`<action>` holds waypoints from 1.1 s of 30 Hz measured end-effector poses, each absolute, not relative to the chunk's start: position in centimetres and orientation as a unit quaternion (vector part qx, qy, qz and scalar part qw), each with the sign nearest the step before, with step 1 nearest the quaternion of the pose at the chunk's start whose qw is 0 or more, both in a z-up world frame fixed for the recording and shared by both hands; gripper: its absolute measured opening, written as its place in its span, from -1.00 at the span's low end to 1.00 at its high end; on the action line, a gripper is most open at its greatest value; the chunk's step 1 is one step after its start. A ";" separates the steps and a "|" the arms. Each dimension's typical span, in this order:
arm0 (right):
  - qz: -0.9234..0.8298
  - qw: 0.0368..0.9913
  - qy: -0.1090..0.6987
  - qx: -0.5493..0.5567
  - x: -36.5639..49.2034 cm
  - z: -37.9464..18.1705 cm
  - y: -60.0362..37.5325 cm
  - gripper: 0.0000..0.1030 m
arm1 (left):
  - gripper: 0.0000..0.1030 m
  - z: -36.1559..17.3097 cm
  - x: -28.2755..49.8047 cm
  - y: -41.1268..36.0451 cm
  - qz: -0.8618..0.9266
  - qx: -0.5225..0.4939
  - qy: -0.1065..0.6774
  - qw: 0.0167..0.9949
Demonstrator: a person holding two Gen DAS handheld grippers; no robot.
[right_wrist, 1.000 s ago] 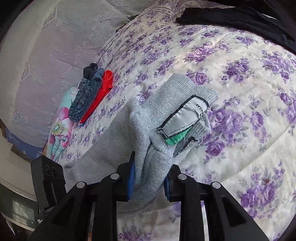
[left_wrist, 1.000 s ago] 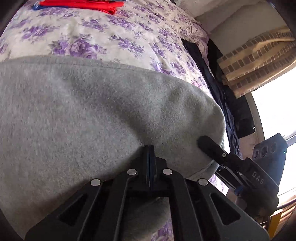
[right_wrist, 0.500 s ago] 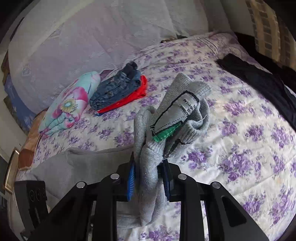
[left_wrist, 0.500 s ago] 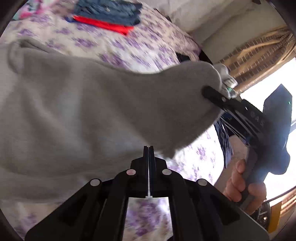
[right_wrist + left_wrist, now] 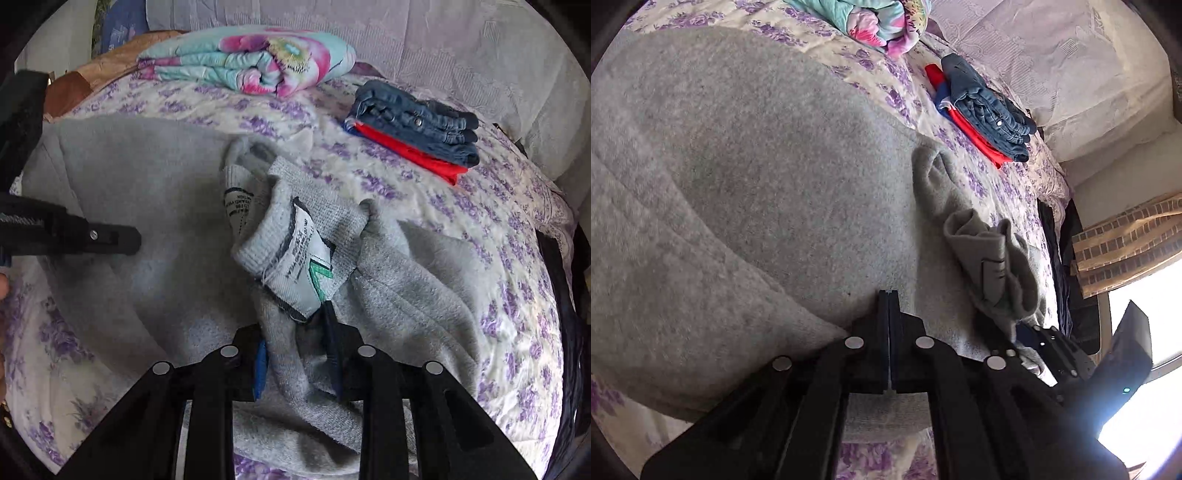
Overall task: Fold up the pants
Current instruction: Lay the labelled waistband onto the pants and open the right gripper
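R gripper [image 5: 297, 360] had its jaws opening, w/ the bunched waistband of the grey pants [image 5: 155, 192] between the pads; fabric looked slack there, so prob. letting go, not clamped. Just ahead of its tips the waistband [image 5: 295, 254] lay flipped inside out, white label w/ green mark facing up. L gripper [image 5: 888, 317] was clenched tight, pads together; whether a thin bit of cloth was pinched between them couldn't be told, since the tips sat right at the grey fabric. In the R view its black finger [image 5: 110, 236] hovered over the cloth, well left of the R tips.

Beyond both grippers the pants spread across the floral bedspread [image 5: 517, 295], one broad layer lying fairly flat to the left, the waistband end lumped on top at right.

Farther ahead: a folded stack of jeans [image 5: 417, 125] on a red garment [image 5: 413, 151], and a rolled pastel blanket [image 5: 251, 62] near the headboard.

Judgement: a first fold-over looked laid down, but messy. Left to do: smooth the waistband lump, square edges, prob. one more fold, then move to the stack.
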State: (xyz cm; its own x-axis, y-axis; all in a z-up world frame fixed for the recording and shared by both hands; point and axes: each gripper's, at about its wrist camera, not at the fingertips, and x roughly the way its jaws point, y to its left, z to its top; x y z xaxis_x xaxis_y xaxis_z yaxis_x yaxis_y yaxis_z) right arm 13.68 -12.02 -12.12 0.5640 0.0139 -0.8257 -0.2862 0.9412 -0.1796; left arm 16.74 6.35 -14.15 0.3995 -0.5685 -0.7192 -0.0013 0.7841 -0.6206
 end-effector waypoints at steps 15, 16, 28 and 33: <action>0.138 0.878 0.458 -0.030 16.5 -6.7 -14.0 -0.62 | -0.98 -14.4 17.1 6.5 -0.192 -0.270 0.513 0.792; 0.141 0.869 0.474 -0.028 17.4 -8.0 -13.7 -0.62 | -0.98 -14.4 17.1 6.5 -0.191 -0.271 0.513 0.792; 0.108 0.867 0.487 -0.007 20.5 -8.3 -14.0 -0.63 | -0.98 -14.5 17.4 6.3 -0.191 -0.258 0.509 0.799; 0.099 0.860 0.500 -0.025 22.1 -10.4 -13.5 -0.62 | -0.98 -14.5 17.5 6.4 -0.193 -0.257 0.510 0.798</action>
